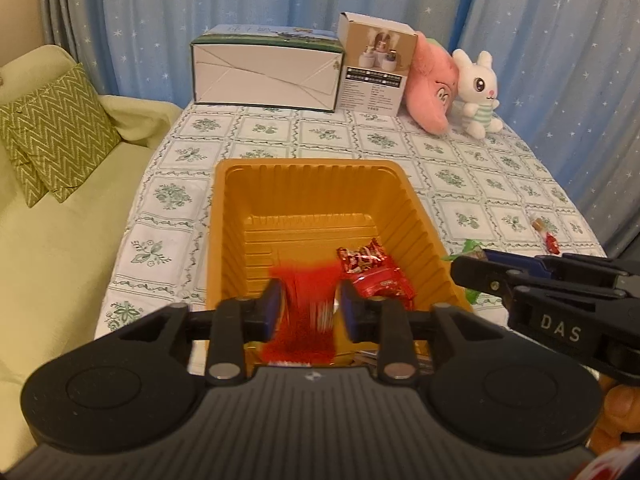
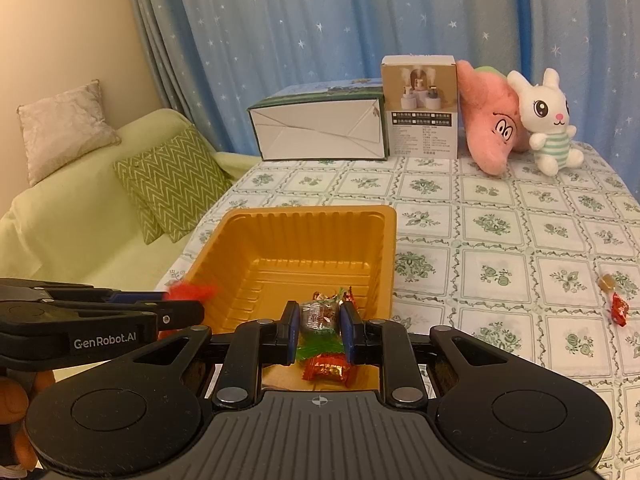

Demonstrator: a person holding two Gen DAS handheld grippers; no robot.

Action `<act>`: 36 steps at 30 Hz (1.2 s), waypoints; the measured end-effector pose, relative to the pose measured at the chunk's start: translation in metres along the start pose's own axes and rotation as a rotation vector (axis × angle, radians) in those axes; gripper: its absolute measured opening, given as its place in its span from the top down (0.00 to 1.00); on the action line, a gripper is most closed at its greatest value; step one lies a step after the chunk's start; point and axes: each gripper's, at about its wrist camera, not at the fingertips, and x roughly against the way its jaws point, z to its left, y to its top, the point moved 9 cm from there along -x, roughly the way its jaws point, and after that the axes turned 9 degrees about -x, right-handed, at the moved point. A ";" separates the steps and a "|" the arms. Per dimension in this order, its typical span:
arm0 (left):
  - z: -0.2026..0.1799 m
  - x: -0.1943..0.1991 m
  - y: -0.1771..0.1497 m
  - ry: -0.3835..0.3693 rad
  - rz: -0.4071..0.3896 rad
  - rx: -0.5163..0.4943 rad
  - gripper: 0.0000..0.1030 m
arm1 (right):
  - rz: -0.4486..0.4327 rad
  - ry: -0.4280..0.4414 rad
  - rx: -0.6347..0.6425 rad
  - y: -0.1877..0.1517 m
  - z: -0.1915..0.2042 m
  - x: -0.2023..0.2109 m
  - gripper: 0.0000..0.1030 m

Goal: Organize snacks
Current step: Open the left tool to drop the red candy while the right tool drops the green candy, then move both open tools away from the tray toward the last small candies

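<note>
Currently, in the left wrist view, a blurred red packet [image 1: 304, 308] is seen between the parted pads of the left gripper [image 1: 308, 310], apparently dropping into the orange tray [image 1: 224, 216]; a bounce over the rim is possible.

In the right wrist view, a green-wrapped candy [image 2: 320, 316] is clamped by the right gripper [image 2: 320, 322] above the tray's near edge. Loose sweets [image 2: 618, 309] are left on the floral tablecloth [image 2: 500, 240], beside a sofa [image 2: 72, 216].
</note>
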 end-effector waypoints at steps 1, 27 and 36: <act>0.001 0.001 0.000 0.000 -0.002 0.001 0.69 | 0.001 0.000 0.000 0.000 0.000 0.000 0.79; 0.022 0.018 -0.007 0.029 -0.013 0.030 0.66 | 0.019 0.039 0.012 0.003 0.023 -0.012 0.78; 0.031 0.023 -0.013 0.042 -0.012 0.048 0.64 | 0.003 0.090 -0.061 0.013 0.021 -0.014 0.33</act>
